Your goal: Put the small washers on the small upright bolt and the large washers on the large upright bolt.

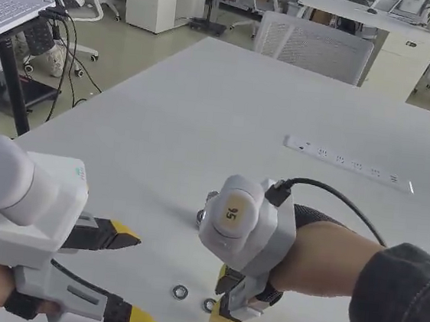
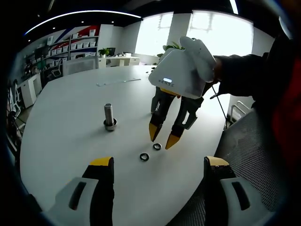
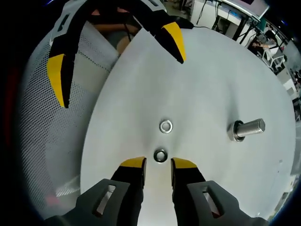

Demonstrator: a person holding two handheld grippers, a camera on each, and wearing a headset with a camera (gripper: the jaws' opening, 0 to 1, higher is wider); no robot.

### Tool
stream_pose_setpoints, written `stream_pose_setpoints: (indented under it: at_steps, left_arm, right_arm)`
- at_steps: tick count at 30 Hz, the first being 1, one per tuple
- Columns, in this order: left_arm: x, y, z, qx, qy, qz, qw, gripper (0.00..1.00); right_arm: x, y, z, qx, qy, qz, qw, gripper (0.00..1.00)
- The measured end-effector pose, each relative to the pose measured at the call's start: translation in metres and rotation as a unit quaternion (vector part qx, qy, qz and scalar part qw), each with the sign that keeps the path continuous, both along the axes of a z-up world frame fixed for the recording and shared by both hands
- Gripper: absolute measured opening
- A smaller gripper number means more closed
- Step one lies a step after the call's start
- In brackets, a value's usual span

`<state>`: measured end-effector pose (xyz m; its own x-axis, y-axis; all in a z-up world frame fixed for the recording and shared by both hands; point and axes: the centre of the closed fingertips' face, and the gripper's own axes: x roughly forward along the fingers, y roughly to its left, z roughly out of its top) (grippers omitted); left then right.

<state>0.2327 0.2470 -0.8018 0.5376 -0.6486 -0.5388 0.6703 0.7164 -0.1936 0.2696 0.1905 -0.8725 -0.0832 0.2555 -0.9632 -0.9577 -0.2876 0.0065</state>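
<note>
**Current state.** The right gripper points down at the white tabletop. Its jaws are parted by a narrow gap and grip nothing. One washer lies flat just ahead of the jaw tips, in line with the gap. A second washer lies near it, a little farther out and apart from it. The left gripper hovers above the tabletop with its jaws spread wide and empty. An upright bolt stands well apart from both washers, with a ring already seated at its base. The views do not settle whether this is the small or the large bolt.

**Step in hand (judgement).** Pickup of the nearer washer, not yet made.

**Hazards.**
- Slip: the washer lies flat on a smooth surface. If the jaws close above its rim, they may skid over it or flick it away.
- Collision: closing off-centre may push the nearer washer into the second washer and scatter both.
- Loss: the tabletop edge is near, with a mesh chair below. A flicked washer may roll off.
- Wrong bolt: the two washers look alike in size, so check each against the bolt before threading.
- Tipping: a jaw that strikes the bolt during placement may topple it.
</note>
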Motion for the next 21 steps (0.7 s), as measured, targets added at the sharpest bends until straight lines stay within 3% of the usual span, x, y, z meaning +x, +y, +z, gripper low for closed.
stream_pose_setpoints:
  at_steps: [21]
  left_arm:
    - [-0.0014, -0.0007, 0.0005, -0.003, -0.004, 0.000, 1.0000, 0.77]
  right_arm:
    - [-0.0047, 0.0029, -0.0049, -0.003, -0.020, 0.032, 0.9993, 0.15]
